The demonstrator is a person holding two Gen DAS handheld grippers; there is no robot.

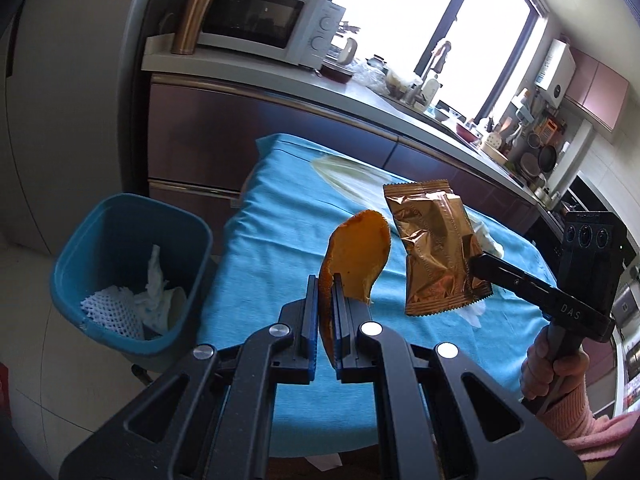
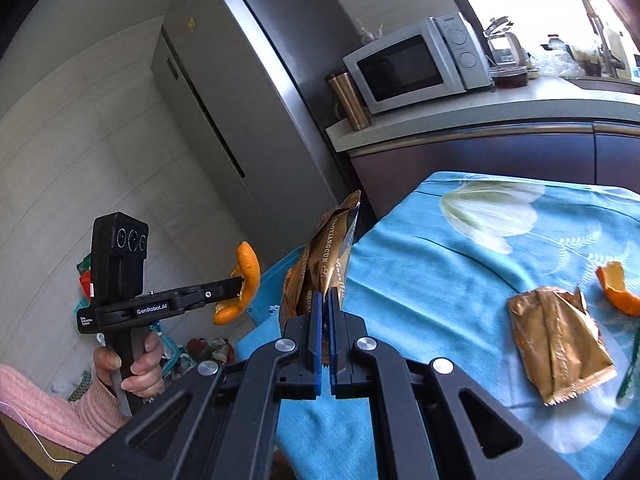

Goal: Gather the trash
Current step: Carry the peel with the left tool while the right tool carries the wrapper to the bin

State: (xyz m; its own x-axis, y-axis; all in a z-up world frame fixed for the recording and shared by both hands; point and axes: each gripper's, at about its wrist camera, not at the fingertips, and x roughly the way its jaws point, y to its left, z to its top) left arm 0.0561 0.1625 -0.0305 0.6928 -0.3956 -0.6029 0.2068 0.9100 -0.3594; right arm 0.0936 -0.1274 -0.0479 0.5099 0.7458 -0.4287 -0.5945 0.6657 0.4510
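— So, both tools are loaded at once?

— Yes. The left gripper [image 1: 326,280] has its blue pads pressed onto a piece of orange peel [image 1: 356,256], which stands up between them, curved and on edge. The right gripper [image 2: 323,300] is pinching a gold snack wrapper [image 2: 324,256] by its lower edge, so the crinkled foil rises above the jaws.

— Why hold them so high?

— Probably to carry them clear of the blue tablecloth [image 1: 272,240] and over to the blue bin [image 1: 132,264]. It sits on the floor just beside the table's left end, with white tissue and a foam fruit net already inside. Both pieces hang above the cloth, not yet over the bin's mouth.

— Which goes in first?

— My guess is the peel; the left tool is the nearer to the bin, and the wrapper is held to its right, apart from it.

— Is the table finished after that?

— No. From the right wrist view, a second gold wrapper [image 2: 560,344] lies flat on the cloth, with another orange peel scrap [image 2: 616,292] near it and something thin and green at the edge that I cannot identify.

— Any risk?

— The foil is slick and gripped by a narrow margin, so it may slip.
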